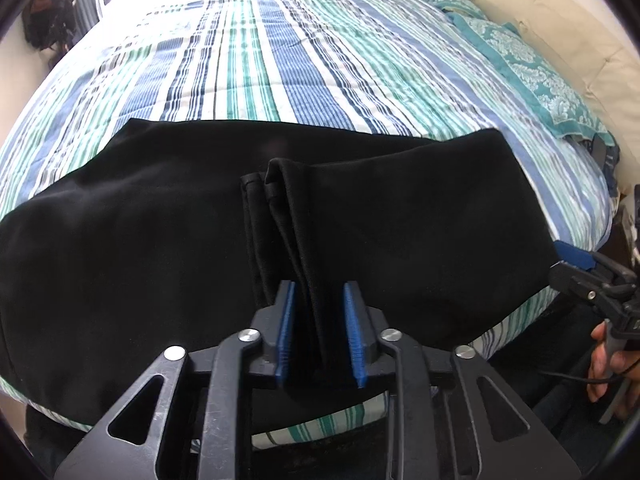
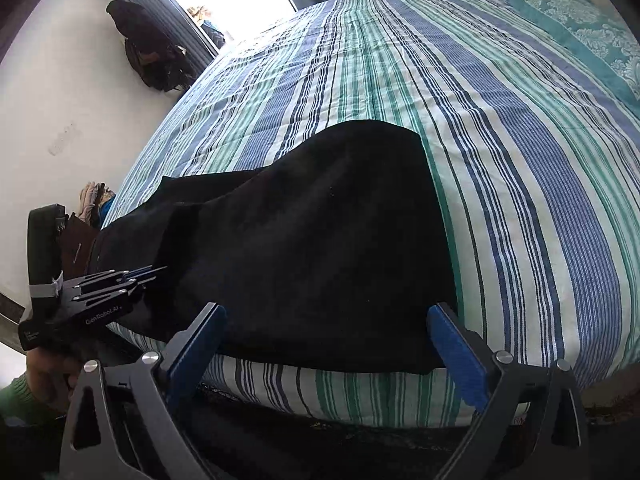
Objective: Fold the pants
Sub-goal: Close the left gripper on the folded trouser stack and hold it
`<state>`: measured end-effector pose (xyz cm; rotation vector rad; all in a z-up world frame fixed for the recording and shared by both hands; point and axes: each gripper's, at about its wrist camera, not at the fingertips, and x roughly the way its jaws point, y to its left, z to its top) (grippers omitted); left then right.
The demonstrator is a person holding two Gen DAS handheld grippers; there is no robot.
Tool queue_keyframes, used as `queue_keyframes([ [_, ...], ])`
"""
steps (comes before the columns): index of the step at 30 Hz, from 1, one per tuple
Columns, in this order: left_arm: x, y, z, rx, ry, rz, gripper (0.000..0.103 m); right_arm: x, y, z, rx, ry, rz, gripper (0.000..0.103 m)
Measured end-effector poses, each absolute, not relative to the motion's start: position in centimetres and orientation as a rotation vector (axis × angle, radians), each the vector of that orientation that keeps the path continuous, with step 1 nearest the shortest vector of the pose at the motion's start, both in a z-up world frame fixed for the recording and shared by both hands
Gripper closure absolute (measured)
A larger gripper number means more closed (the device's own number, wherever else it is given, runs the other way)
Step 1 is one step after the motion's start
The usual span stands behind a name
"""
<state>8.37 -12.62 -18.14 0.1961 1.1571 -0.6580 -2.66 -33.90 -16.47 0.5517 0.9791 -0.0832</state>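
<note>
Black pants lie folded across the near edge of your striped bed; your left tongs stand partly apart around a bunched fold — your right tongs gape wide, empty.

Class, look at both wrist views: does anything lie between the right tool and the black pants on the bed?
Nothing visible does. The right tool stands open at the bed's near edge, with the black pants directly ahead on the striped bedspread. The left tool is off to one side, with a bunched fold of the pants between its pads.
</note>
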Motion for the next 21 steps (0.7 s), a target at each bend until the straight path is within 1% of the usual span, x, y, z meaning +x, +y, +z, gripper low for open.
queue_keyframes([
  [1,8.6,-11.6,-17.5,0.138,1.14,-0.65,0.04,-2.7,-33.9,-16.5,0.555,0.977,-0.08,0.003],
  [2,8.8,-10.6,-16.8,0.08,1.113,-0.639,0.025,-2.8,-34.0,-16.6,0.564,0.973,-0.079,0.002],
  [3,9.0,-9.8,-16.4,0.035,1.093,-0.631,0.021,-2.9,-34.1,-16.6,0.572,0.971,-0.077,0.002],
  [5,9.5,-9.8,-16.7,0.016,1.123,-0.656,0.021,-2.9,-34.1,-16.7,0.576,0.969,-0.076,0.002],
  [8,9.7,-12.2,-18.7,0.129,1.208,-0.679,0.021,-2.8,-33.9,-16.7,0.571,0.973,-0.076,0.001],
  [10,9.5,-13.6,-20.0,0.198,1.227,-0.647,0.023,-2.6,-33.8,-16.6,0.563,0.977,-0.078,0.001],
  [11,9.4,-14.1,-20.5,0.218,1.241,-0.631,0.025,-2.6,-33.8,-16.5,0.559,0.977,-0.079,0.001],
  [13,9.1,-14.8,-20.9,0.256,1.231,-0.592,0.028,-2.7,-33.8,-16.4,0.561,0.97,-0.079,0.001],
  [14,8.9,-15.0,-20.9,0.269,1.216,-0.583,0.032,-2.8,-33.9,-16.3,0.566,0.964,-0.078,0.001],
  [15,8.9,-15.2,-20.8,0.278,1.208,-0.58,0.046,-2.9,-33.9,-16.3,0.572,0.959,-0.078,0.001],
  [16,8.8,-15.3,-20.7,0.285,1.204,-0.581,0.057,-3.0,-34.0,-16.3,0.577,0.956,-0.077,0.001],
  [17,8.9,-15.4,-20.6,0.294,1.201,-0.58,0.078,-3.1,-34.1,-16.3,0.582,0.953,-0.076,0.001],
  [18,9.0,-15.2,-20.4,0.288,1.2,-0.588,0.088,-3.1,-34.2,-16.3,0.585,0.952,-0.077,0.001],
  [21,8.9,-14.8,-19.5,0.264,1.184,-0.598,0.092,-3.1,-34.5,-16.2,0.595,0.942,-0.081,0.002],
])
